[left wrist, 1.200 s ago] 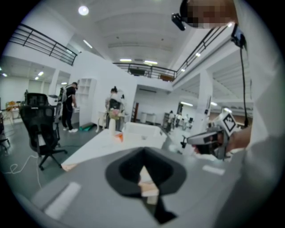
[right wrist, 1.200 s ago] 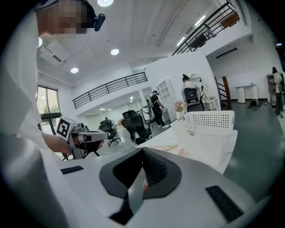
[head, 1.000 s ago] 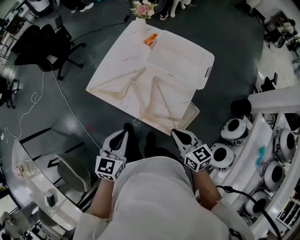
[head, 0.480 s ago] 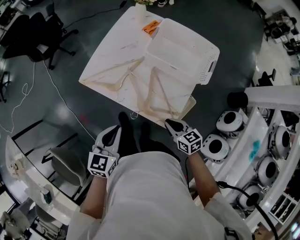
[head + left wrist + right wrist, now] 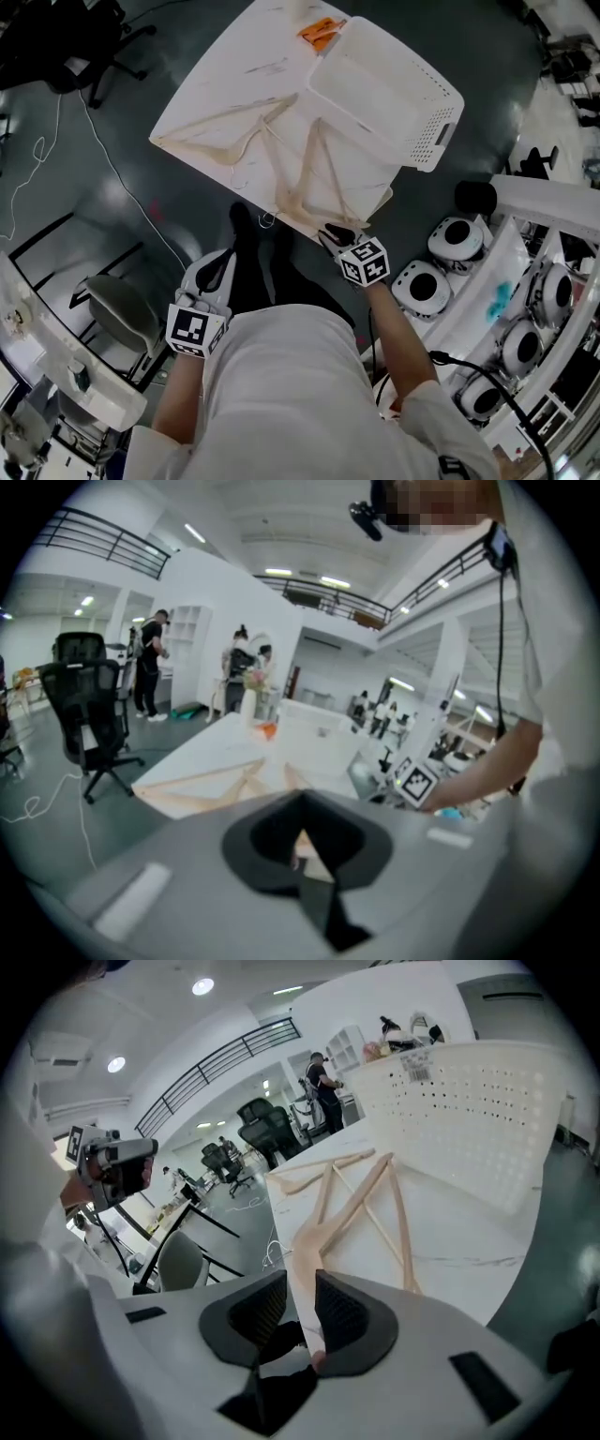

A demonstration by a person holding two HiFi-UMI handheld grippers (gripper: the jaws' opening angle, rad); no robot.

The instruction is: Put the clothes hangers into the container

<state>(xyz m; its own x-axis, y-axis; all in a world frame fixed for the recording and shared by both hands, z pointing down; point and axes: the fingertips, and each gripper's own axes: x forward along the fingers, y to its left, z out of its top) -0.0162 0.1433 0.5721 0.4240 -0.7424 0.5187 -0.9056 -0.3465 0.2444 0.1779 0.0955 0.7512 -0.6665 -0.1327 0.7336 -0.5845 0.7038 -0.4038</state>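
Two pale wooden hangers lie on the white table (image 5: 234, 80): one at the left (image 5: 220, 155), one nearer me (image 5: 314, 178). The white perforated container (image 5: 429, 141) stands at the table's far right side. My right gripper (image 5: 330, 234) is at the near table edge, its jaws opening, and the near hanger's end (image 5: 298, 1246) lies between them with a gap beside it. In the right gripper view the container (image 5: 469, 1119) rises behind that hanger. My left gripper (image 5: 220, 270) hangs off the table, shut and holding nothing; its own view shows the hangers (image 5: 234, 778) ahead.
An orange item (image 5: 319, 33) lies beside the container's far corner. White round machines (image 5: 422, 286) crowd a bench to the right. A grey chair (image 5: 117, 314) stands at the lower left and black office chairs (image 5: 56, 37) at the far left. A cable (image 5: 103, 159) runs across the floor.
My right gripper has moved forward from my body to the table's near edge, and its jaws have come apart around the hanger's end. The left gripper has stayed low beside me.
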